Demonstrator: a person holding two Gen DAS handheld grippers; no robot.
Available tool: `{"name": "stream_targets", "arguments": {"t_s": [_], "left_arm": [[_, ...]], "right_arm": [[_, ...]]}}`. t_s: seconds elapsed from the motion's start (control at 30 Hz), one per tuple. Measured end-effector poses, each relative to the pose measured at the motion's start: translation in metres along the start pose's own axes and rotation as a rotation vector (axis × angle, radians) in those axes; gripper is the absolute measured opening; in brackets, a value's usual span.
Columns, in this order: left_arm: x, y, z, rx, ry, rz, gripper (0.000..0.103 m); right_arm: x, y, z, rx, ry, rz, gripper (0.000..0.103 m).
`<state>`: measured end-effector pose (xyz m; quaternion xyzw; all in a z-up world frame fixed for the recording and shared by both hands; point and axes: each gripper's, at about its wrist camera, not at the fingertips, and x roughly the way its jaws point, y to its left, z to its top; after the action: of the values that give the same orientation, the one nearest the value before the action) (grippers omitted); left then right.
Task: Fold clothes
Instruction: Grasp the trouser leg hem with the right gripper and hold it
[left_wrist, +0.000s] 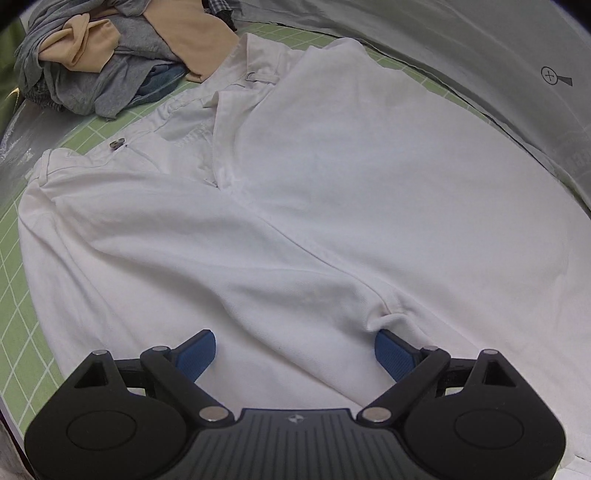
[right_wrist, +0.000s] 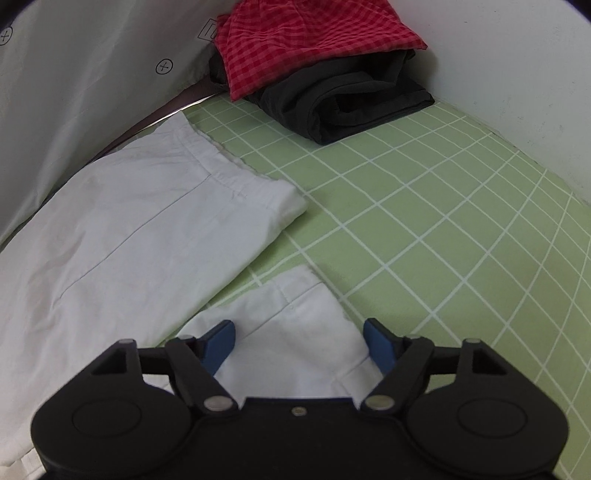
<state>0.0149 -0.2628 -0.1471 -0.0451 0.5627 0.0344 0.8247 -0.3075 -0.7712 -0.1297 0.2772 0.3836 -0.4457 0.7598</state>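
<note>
White trousers (left_wrist: 295, 184) lie spread flat on the green grid mat (left_wrist: 18, 295), fly open, waistband button (left_wrist: 117, 144) at the far left. My left gripper (left_wrist: 294, 334) hovers open low over the upper legs, its right pad (left_wrist: 393, 354) beside the crotch fold; nothing is pinched. In the right wrist view the far trouser leg (right_wrist: 129, 229) lies flat, its hem pointing towards the mat. My right gripper (right_wrist: 299, 323) straddles the hem end of the near leg (right_wrist: 295, 302). The cloth sits between its blue pads, which stand apart.
A loose heap of grey, tan and blue garments (left_wrist: 92, 66) sits past the waistband at far left. A folded stack, red checked cloth (right_wrist: 306, 40) on black (right_wrist: 351, 107), rests in the far corner by the white wall. Bare mat (right_wrist: 443, 221) stretches right of the hems.
</note>
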Motion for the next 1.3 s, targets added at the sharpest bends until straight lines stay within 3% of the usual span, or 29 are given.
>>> {"name": "stream_targets", "arguments": {"t_s": [0.07,0.17,0.33,0.37,0.4,0.47,0.53,0.63,0.83,0.97,1.3], "left_arm": [[-0.002,0.001,0.002,0.004,0.003,-0.002,0.093],[-0.006,0.000,0.006,0.030,-0.014,-0.003,0.093],[-0.024,-0.001,0.011,0.031,-0.092,-0.064,0.093],[-0.027,-0.002,0.012,0.035,-0.105,-0.064,0.093],[-0.030,-0.003,0.013,0.038,-0.113,-0.065,0.093],[-0.039,-0.001,0.014,0.037,-0.139,-0.072,0.093],[-0.051,0.008,0.014,0.017,-0.168,-0.081,0.093],[-0.067,0.027,0.009,-0.018,-0.176,-0.103,0.093],[-0.079,0.054,-0.023,-0.049,-0.137,-0.118,0.093],[-0.086,0.068,-0.046,-0.052,-0.113,-0.110,0.093],[-0.105,0.089,-0.081,-0.084,-0.101,-0.102,0.093]], "right_arm": [[-0.006,-0.002,0.000,-0.014,-0.010,0.018,0.009],[-0.024,-0.011,0.009,0.018,-0.049,0.061,0.006],[-0.063,-0.009,0.051,0.049,-0.247,0.080,0.004],[-0.064,-0.006,0.059,0.068,-0.278,0.079,0.005],[-0.064,-0.003,0.067,0.086,-0.309,0.078,0.015],[-0.055,0.001,0.073,0.054,-0.269,0.014,0.045],[-0.056,-0.002,0.070,0.047,-0.246,-0.006,0.046],[-0.071,-0.023,0.042,0.108,-0.222,0.015,0.063],[-0.095,-0.072,-0.048,0.198,-0.093,-0.043,0.065],[-0.104,-0.089,-0.090,0.211,-0.032,-0.060,0.066],[-0.088,-0.079,-0.104,0.147,0.045,0.018,0.066]]}}
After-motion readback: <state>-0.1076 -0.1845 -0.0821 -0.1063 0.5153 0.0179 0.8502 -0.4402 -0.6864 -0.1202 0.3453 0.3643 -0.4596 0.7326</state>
